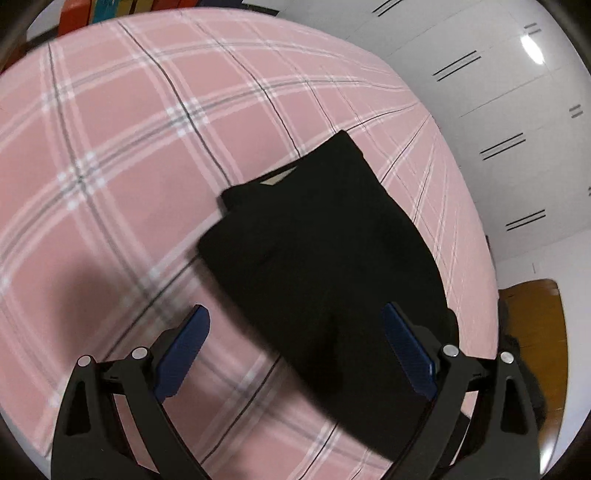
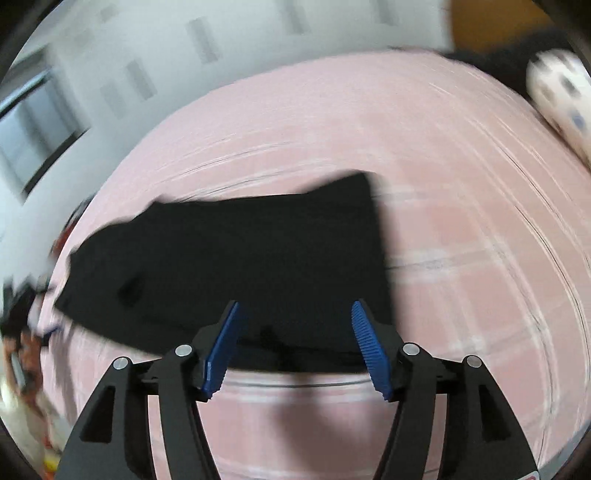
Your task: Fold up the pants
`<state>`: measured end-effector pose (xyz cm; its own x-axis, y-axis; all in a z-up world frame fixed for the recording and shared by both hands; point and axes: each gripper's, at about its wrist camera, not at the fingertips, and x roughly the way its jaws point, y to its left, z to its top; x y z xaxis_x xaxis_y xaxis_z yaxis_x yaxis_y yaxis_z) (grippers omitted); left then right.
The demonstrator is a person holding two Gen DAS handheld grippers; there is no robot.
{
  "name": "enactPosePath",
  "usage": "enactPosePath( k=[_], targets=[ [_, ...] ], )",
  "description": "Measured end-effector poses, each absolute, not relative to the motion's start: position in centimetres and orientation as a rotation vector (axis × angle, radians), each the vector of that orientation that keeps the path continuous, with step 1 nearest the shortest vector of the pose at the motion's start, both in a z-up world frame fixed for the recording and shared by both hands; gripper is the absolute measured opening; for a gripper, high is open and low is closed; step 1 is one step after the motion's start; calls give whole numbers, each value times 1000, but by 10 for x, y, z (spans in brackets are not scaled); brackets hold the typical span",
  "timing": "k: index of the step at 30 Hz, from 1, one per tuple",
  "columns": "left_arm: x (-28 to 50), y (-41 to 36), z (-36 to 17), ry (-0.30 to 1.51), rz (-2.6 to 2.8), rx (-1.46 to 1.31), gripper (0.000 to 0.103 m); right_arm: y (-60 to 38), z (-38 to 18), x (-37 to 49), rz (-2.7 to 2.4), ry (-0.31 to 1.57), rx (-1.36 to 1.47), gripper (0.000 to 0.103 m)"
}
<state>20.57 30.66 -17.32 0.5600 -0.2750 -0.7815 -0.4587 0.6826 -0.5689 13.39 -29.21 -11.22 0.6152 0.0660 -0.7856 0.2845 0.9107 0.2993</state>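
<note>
Black pants (image 1: pixel 325 251) lie folded on a pink plaid bed cover (image 1: pixel 110 147), with a pale label showing at one folded edge. My left gripper (image 1: pixel 295 314) hangs above their near end, its blue pads wide apart and nothing between them. In the blurred right wrist view the same pants (image 2: pixel 240 258) stretch across the cover (image 2: pixel 461 221). My right gripper (image 2: pixel 293 306) hovers over their near edge, open, with no cloth pinched between its blue pads.
White cabinet doors (image 1: pixel 498 110) with dark handles stand beyond the bed's edge. A wooden floor (image 1: pixel 535 332) shows at the right. Coloured boxes (image 1: pixel 110 9) line the top left. A white spotted object (image 2: pixel 561 96) lies at the cover's far right; clutter (image 2: pixel 22 350) sits off its left side.
</note>
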Motion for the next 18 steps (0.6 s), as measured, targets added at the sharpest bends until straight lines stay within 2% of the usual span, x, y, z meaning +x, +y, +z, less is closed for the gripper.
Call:
enactPosePath(
  k=[3,4,6,7,8,10,12,18],
  targets=[
    [212,302,-182,1008,150,-875,93,-313,-135,150,-149,955,457,66],
    [214,301,-183,999,156,-875,96,-316,-143,155,-134,966,496,69],
    [217,297,-183,992,171,-861,97,-315,-153,164,-75,957,566,70],
    [218,295,-182,995,177,-850,97,-310,-153,169,-5,962,569,45],
    [219,292,-181,997,185,-837,97,-307,-149,171,9,966,571,24],
    [221,287,-178,1006,190,-813,97,-309,-131,171,35,947,557,18],
    [221,281,-176,1011,167,-819,97,-321,-111,162,22,910,496,16],
    [233,265,-186,1004,177,-785,98,-337,-151,162,30,999,510,20]
  ],
)
